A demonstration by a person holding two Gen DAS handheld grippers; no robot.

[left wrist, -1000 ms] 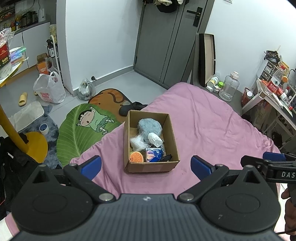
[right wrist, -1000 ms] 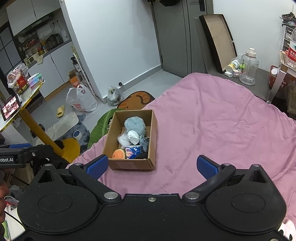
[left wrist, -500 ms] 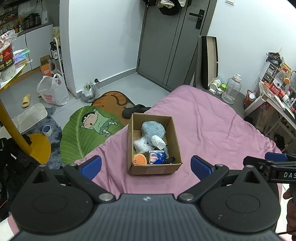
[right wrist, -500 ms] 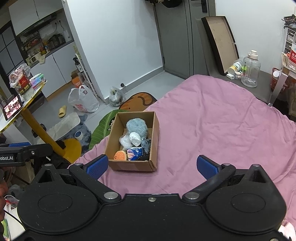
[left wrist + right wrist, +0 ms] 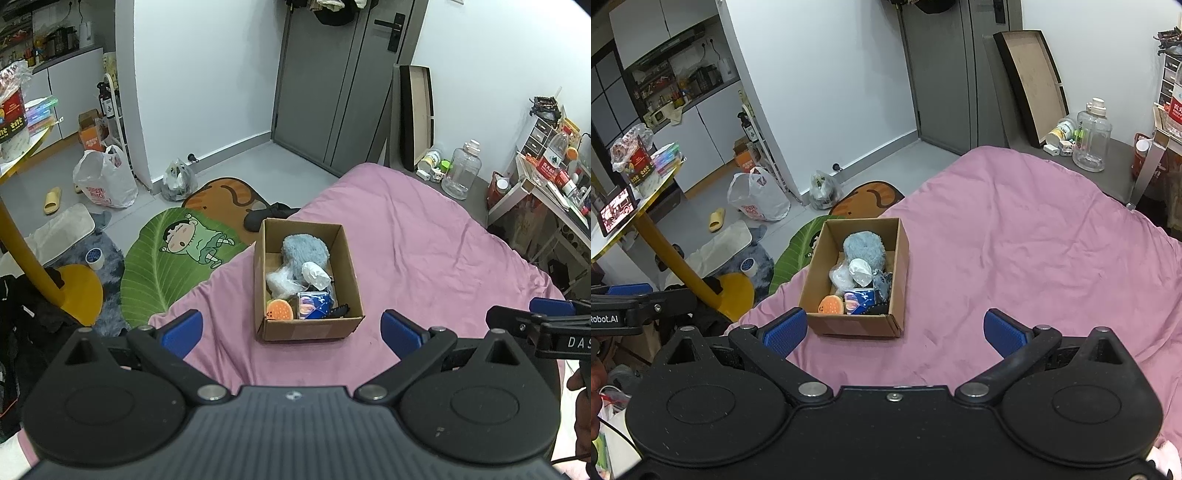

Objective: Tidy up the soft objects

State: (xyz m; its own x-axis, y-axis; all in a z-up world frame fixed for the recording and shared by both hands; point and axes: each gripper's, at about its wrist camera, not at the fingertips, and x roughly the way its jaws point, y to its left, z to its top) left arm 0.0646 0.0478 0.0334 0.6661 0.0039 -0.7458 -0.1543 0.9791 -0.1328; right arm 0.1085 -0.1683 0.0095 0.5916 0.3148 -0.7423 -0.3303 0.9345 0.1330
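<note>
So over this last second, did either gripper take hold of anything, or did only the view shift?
Only the view shifted. Both cameras drew back and tilted up a little, so the cardboard box sits slightly smaller and farther off. The left gripper and right gripper stayed open and empty. The blue plush and the other items stayed inside the box on the pink bedcover.

Over the last second both cameras pulled back and rose slightly, so the cardboard box (image 5: 308,280) slid from about 7 o'clock of centre toward the middle of the left wrist view and looked a little smaller. In the right wrist view the box (image 5: 857,280) drifted rightward, toward 6 o'clock of centre. More of the grey door (image 5: 343,85) came into sight at 12 o'clock.
</note>
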